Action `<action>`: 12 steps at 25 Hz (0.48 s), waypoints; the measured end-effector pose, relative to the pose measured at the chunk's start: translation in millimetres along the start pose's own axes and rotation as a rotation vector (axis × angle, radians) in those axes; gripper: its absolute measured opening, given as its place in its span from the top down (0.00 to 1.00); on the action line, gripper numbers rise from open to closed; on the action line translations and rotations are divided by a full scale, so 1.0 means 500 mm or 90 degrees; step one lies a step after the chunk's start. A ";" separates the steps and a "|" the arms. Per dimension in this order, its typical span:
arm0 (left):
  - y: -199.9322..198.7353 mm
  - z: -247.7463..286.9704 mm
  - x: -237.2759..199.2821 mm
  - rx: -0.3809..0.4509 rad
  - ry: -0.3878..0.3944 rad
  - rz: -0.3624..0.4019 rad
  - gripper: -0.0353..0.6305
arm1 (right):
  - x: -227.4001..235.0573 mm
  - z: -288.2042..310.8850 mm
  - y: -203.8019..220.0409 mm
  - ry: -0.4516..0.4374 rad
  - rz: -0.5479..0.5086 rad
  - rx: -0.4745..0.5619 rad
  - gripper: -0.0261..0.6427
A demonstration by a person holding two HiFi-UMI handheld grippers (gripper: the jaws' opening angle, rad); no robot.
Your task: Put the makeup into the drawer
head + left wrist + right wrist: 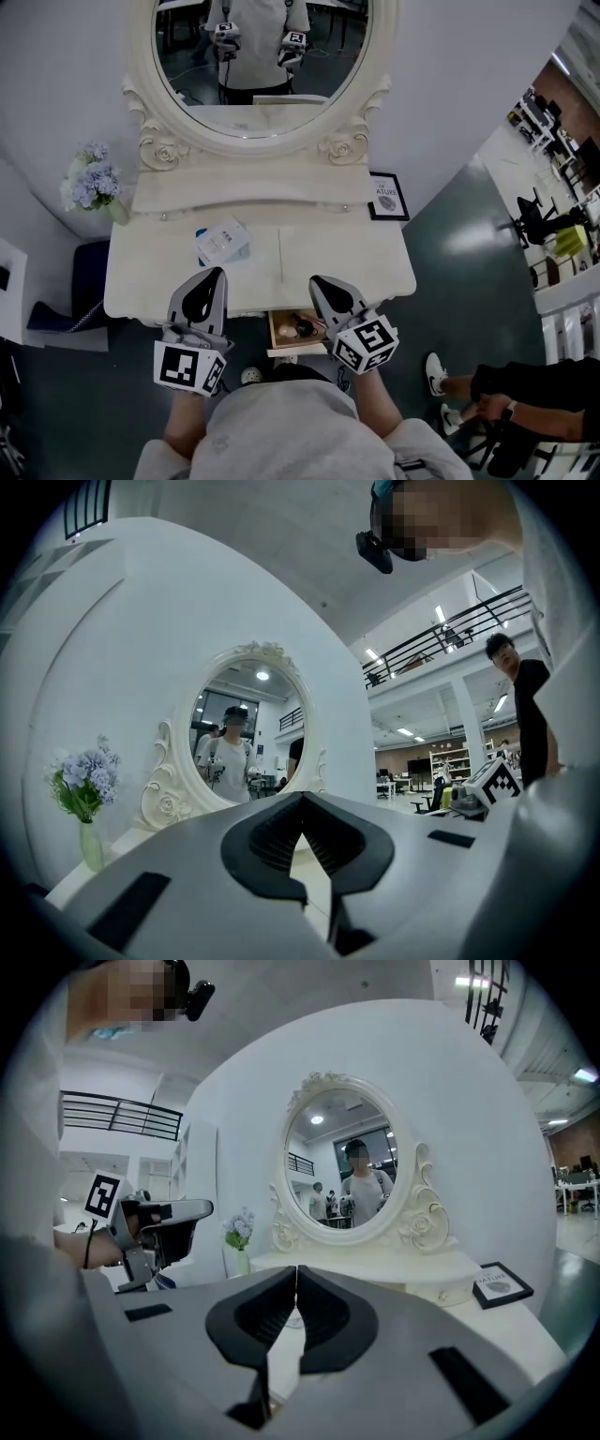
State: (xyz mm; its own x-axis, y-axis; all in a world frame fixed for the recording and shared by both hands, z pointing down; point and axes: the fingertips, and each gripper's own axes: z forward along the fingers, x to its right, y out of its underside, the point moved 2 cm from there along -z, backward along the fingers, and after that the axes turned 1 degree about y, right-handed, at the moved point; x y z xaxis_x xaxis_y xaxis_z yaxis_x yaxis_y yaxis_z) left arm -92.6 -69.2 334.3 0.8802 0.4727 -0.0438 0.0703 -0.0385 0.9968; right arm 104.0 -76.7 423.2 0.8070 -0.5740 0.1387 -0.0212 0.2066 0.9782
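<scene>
Makeup (302, 328): 1 small dark piece, shiny, w/ a paler bit beside it; too small to tell more. It lies inside the 1 open drawer (281, 339), which has a tan wood bottom and is pulled out from under the front edge of the cream dressing table (337, 258), showing between the 2 grippers. Left gripper (217, 274): jaws together at the tips, nothing held; its own view shows the tips meeting (301, 799) w/ only table showing through the gap below. Right gripper (317, 279): jaws also pressed together, empty, same in its own view (296, 1269). Both hang over the table's front edge, well above the drawer, apart from the makeup; each carries 1 marker cube at the back. On the tabletop: 1 white-and-blue box (223, 241), lying flat, left of centre, just beyond the left gripper. At the back: 1 oval mirror (258, 108) in a carved cream frame, reflecting the person w/ both grippers. Left end: 1 bunch of pale blue flowers (92, 180) in a vase. Right end: 1 small dark-framed picture (387, 196) leaning on the wall. Lower right on the dark floor: 1 seated person (525, 398) in black, w/ a white shoe (435, 373).
</scene>
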 end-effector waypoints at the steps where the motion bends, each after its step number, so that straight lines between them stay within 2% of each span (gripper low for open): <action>1: -0.001 0.000 0.000 0.001 0.000 0.000 0.93 | -0.002 0.000 -0.008 -0.001 -0.001 0.007 0.93; 12: -0.009 -0.006 -0.004 0.008 0.000 0.002 0.93 | -0.028 -0.001 -0.072 -0.016 -0.013 0.061 0.93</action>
State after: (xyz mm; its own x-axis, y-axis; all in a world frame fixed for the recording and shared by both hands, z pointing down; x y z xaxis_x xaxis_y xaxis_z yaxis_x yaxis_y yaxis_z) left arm -95.8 -67.3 330.3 0.8804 0.4725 -0.0405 0.0731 -0.0508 0.9960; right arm 94.1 -75.7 386.2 0.7929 -0.5971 0.1216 -0.0625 0.1188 0.9910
